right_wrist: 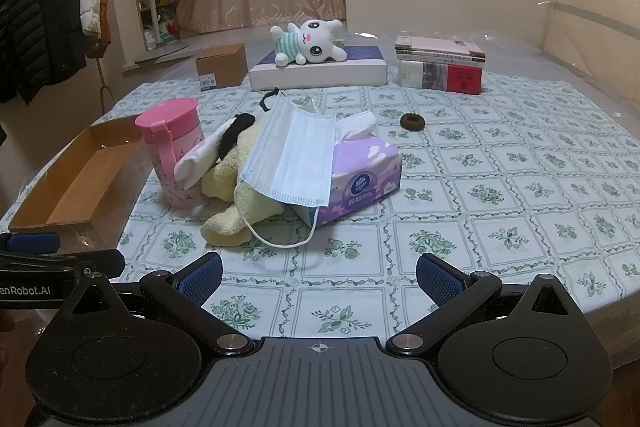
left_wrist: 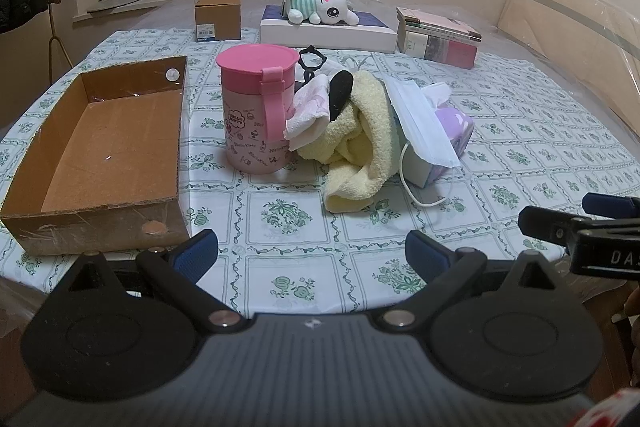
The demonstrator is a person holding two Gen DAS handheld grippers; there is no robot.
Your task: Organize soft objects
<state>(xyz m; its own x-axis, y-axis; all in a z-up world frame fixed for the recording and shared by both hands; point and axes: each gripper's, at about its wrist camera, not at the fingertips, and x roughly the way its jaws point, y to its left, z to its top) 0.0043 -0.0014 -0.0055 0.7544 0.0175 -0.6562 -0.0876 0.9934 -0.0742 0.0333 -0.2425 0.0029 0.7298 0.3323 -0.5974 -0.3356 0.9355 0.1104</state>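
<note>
1. Left hand-held gripper [left_wrist: 312, 259]: jaws spread wide, nothing between them, hovering low over the near edge of the surface [left_wrist: 288, 267]. Right hand-held gripper [right_wrist: 318, 279]: likewise wide open and empty, just beside the left one.
2. Soft pile sits straight ahead of both grippers, near the middle of the surface: yellow fleece towel [left_wrist: 360, 143], white-and-pink cloth [left_wrist: 310, 111] tucked against it, a black soft piece [left_wrist: 340, 91] on top, blue face mask [right_wrist: 292, 159] draped over a purple tissue pack [right_wrist: 360, 175].
3. Pink lidded cup [left_wrist: 256, 107] stands touching the pile on its left side; the hard item to avoid.
4. Open cardboard box [left_wrist: 100, 147] lies ahead-left of the left gripper, empty inside; likely the destination for the soft things.
5. Brown hair tie [right_wrist: 412, 121] lies apart, ahead-right of the right gripper. Plush rabbit [left_wrist: 324, 1] rests on a flat white box, far ahead.
6. Judgement: nothing sorted yet; first pick is the step in hand.
7. To do it well: take the mask first, since it lies on top and its ear loop [right_wrist: 280, 239] trails toward the grippers. Pinch the mask body, not the loop, and lift straight up so the tissue pack stays put.
8. Risk: dragging the towel could tip the cup.
</note>
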